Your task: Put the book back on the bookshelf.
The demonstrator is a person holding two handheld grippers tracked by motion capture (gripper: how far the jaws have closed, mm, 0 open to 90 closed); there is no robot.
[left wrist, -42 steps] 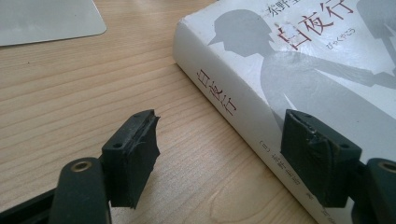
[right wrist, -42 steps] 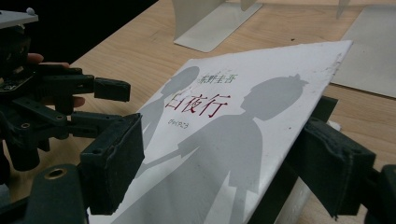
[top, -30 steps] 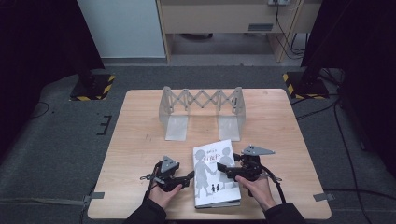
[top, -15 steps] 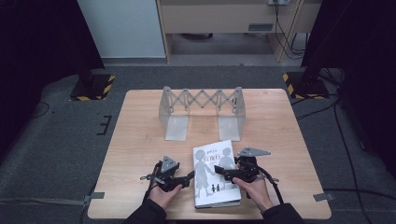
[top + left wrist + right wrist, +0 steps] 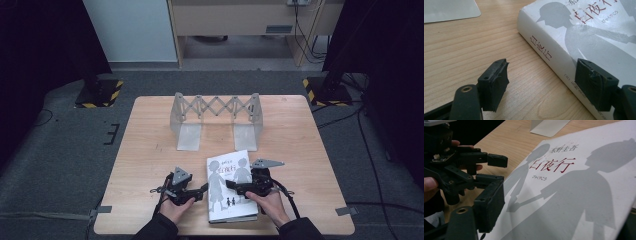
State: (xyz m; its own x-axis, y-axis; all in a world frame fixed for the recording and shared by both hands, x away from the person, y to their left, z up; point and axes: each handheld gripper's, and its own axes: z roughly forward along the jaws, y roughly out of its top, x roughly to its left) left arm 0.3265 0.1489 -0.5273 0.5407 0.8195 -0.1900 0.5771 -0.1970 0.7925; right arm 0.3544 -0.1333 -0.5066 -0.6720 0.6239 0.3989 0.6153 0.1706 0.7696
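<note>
The left gripper (image 5: 541,85) was held with its fingers (image 5: 495,82) spread wide apart, one over bare wood and the other at the spine edge of a book (image 5: 584,42). Nothing was gripped between them. The right gripper (image 5: 248,187) was held over the book's cover, also with its fingers spread; one finger (image 5: 490,205) was seen low at the left of the right gripper view, while the other barely showed at the right corner. Whether it touched the cover could not be told.

The book lay flat, cover up, at the near middle of the desk (image 5: 150,150), between the two hands. Its white cover carried grey silhouettes of two figures and red lettering. The grippers were judged to be placed on either side of it so that it could be lifted or steadied, the left one approaching the spine.

Farther off, at the far middle of the desk, a grey expanding bookend rack (image 5: 216,117) stood with nothing in it, perhaps meant to receive the book.

Counted: two grippers, two hands, one book, one rack, one desk.
</note>
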